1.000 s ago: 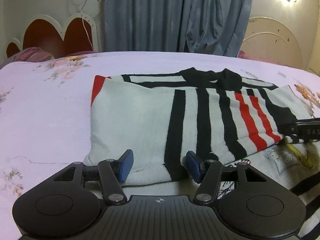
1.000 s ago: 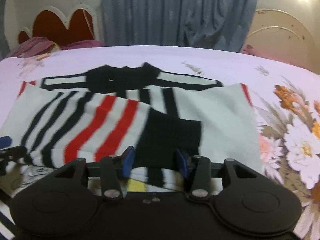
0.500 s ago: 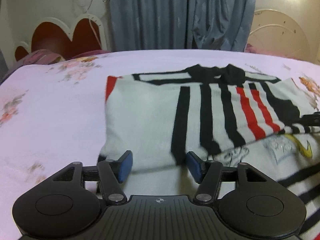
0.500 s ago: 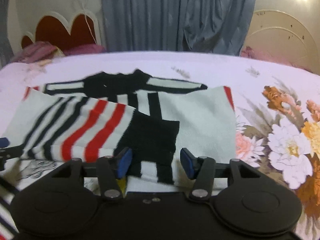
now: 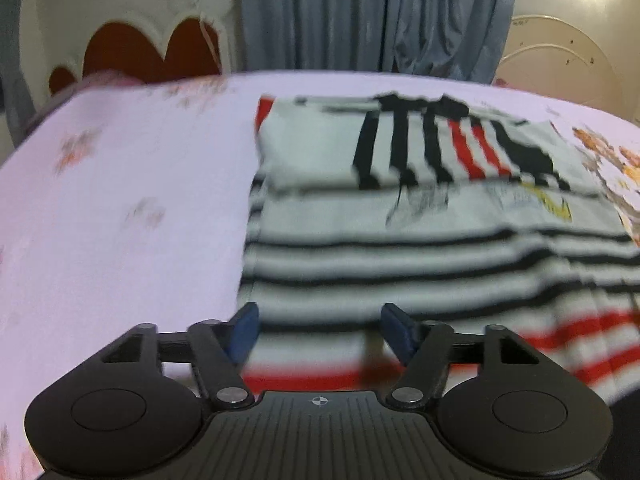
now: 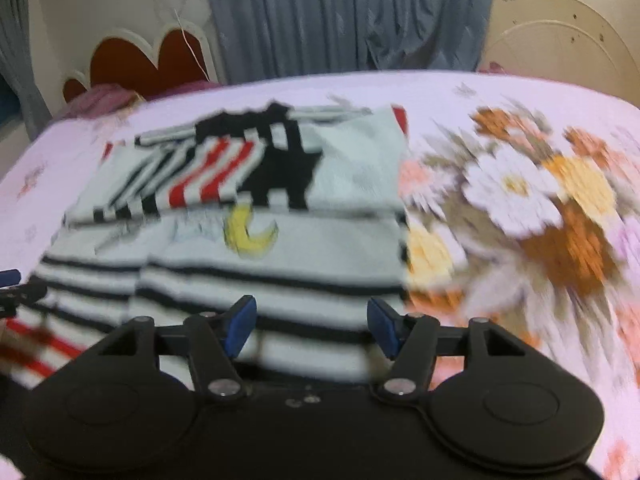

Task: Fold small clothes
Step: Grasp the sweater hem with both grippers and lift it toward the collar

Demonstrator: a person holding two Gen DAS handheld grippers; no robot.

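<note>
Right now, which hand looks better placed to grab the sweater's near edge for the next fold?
Neither clearly: the left gripper sits over the striped sweater at its left side, the right gripper at its right. Both are unclamped, so probably both together.

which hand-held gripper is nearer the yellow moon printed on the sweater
Right. The yellow moon lies just ahead of the right hand-held gripper, whose jaws are opening. From the left hand-held gripper, jaws closing, it sits far off to the right.

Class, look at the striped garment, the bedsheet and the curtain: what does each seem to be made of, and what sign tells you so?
Striped garment: probably soft matte knit; it lies thick at the folded edge, though blur hides the stitches.
Bedsheet: thin, smooth printed cloth, likely cotton; flat, with flower prints.
Curtain: grey-blue woven fabric, slightly sheeny; hangs in long vertical pleats.
</note>
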